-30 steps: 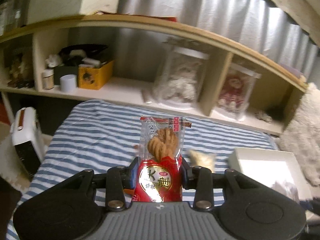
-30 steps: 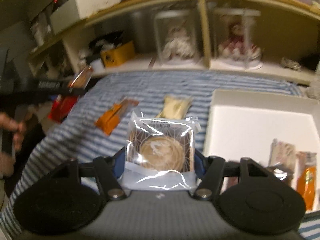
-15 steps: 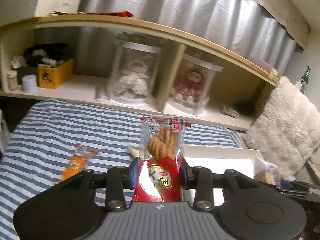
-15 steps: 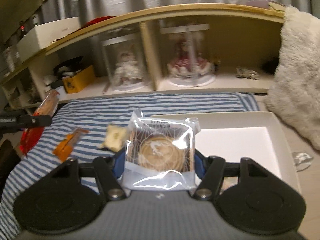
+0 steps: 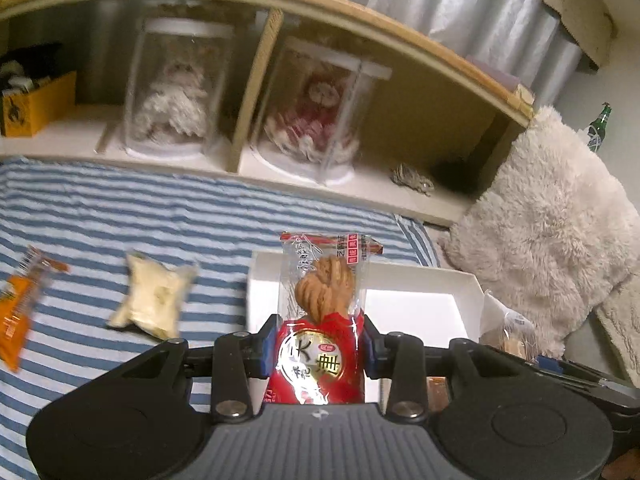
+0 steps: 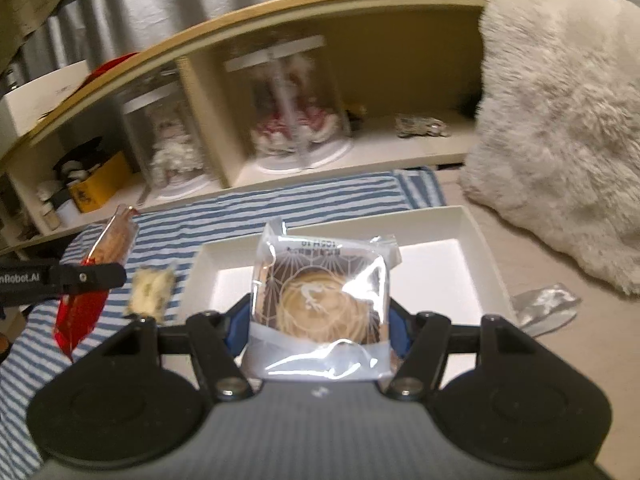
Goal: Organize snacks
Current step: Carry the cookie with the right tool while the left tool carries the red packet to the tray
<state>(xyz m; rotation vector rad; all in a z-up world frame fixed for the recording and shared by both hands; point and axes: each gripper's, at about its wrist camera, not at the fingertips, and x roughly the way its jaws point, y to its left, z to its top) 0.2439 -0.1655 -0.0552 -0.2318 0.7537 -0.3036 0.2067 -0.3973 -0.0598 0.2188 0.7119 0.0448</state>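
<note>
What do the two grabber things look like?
Both are black, with a ridged grey body, two round black discs, silver screws and blue pads on the fingers. The left gripper also shows white lettering along its side in the right view. The right gripper looks the same.

Your left wrist camera sits just behind the left gripper (image 5: pixel 320 350) and looks forward and down along its fingers, across the striped cloth (image 5: pixel 120 216) toward the wooden shelf (image 5: pixel 360 44). Your right wrist camera looks the same way from behind the right gripper (image 6: pixel 318 320), close above the white box (image 6: pixel 472 240). Both views share the box, the cloth, the shelf and the fluffy cushion (image 6: pixel 560 128).
</note>
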